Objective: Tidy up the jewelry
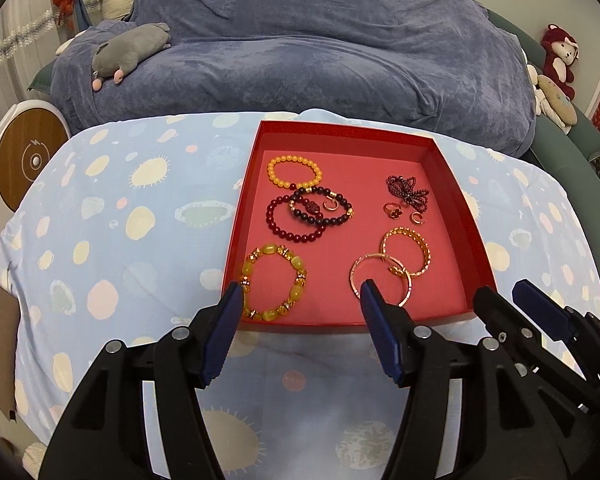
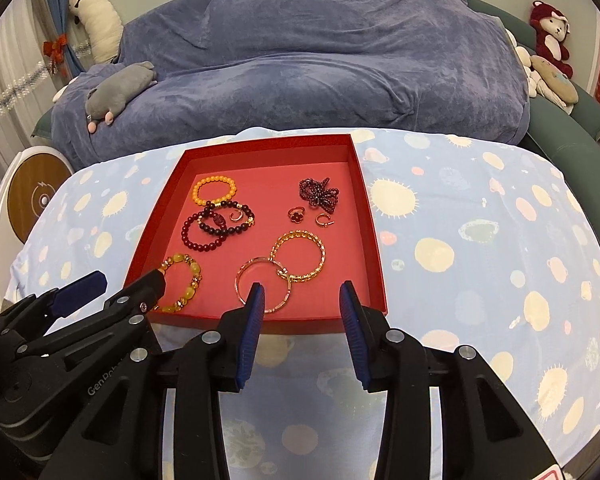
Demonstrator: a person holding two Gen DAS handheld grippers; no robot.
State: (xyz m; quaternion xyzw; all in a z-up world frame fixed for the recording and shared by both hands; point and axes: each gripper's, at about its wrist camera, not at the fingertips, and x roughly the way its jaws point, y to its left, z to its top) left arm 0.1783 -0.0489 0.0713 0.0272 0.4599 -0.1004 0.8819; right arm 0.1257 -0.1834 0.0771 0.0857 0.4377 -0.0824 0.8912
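A red tray (image 1: 248, 184) (image 2: 374, 240) lies on the patterned cloth and holds several pieces of jewelry: an orange bead bracelet (image 1: 295, 172) (image 2: 215, 190), dark red bead bracelets (image 1: 300, 216) (image 2: 214, 226), a yellow stone bracelet (image 1: 274, 282) (image 2: 182, 282), two gold bangles (image 1: 392, 268) (image 2: 284, 272), a dark bead bow (image 1: 407, 190) (image 2: 319, 194) and small rings (image 1: 394, 211) (image 2: 298, 213). My left gripper (image 1: 300, 292) (image 2: 130, 280) is open and empty at the tray's near edge. My right gripper (image 2: 302, 294) (image 1: 504, 292) is open and empty beside it.
A sofa under a blue blanket (image 1: 300, 48) stands behind the table, with a grey plush toy (image 1: 130, 50) on it. A round wooden-faced device (image 1: 30, 160) stands at the left. Red and white plush toys (image 1: 558, 68) sit at the right.
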